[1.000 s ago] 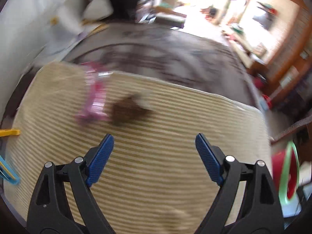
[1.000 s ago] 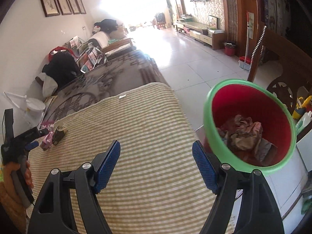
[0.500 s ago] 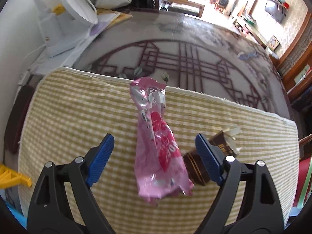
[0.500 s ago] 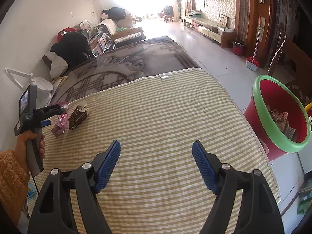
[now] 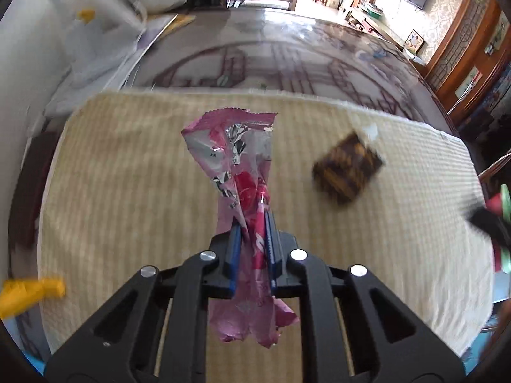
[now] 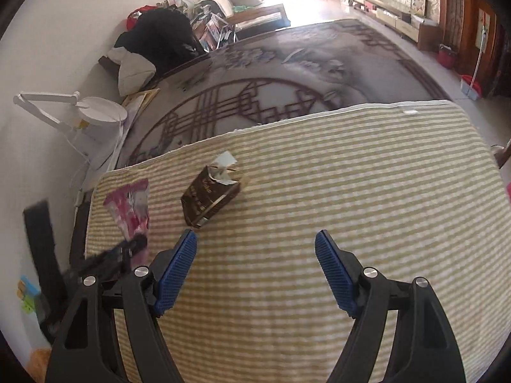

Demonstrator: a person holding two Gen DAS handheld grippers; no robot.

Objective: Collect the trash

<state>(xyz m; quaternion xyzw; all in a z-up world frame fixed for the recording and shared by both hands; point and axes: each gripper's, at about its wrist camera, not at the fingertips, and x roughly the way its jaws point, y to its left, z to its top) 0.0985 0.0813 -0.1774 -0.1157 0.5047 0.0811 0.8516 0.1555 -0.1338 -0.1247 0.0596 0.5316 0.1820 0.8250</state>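
Striped cloth (image 6: 319, 191) carries the trash: my left gripper (image 5: 252, 242) is clenched on the pink wrapper (image 5: 242, 166), my right gripper (image 6: 255, 265) gapes empty near the brown pack (image 6: 207, 196), so next I'd bracket that pack and squeeze.

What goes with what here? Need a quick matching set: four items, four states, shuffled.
Things:
1. left gripper
2. right gripper
3. pink wrapper
4. brown carton

States:
A. lying loose on the striped cloth, torn open at the top
B. jaws wide apart, nothing between them
C. pinched between blue pads
D. shut on a piece of trash

Pairs: 1-D, 2-B, 3-C, 4-A
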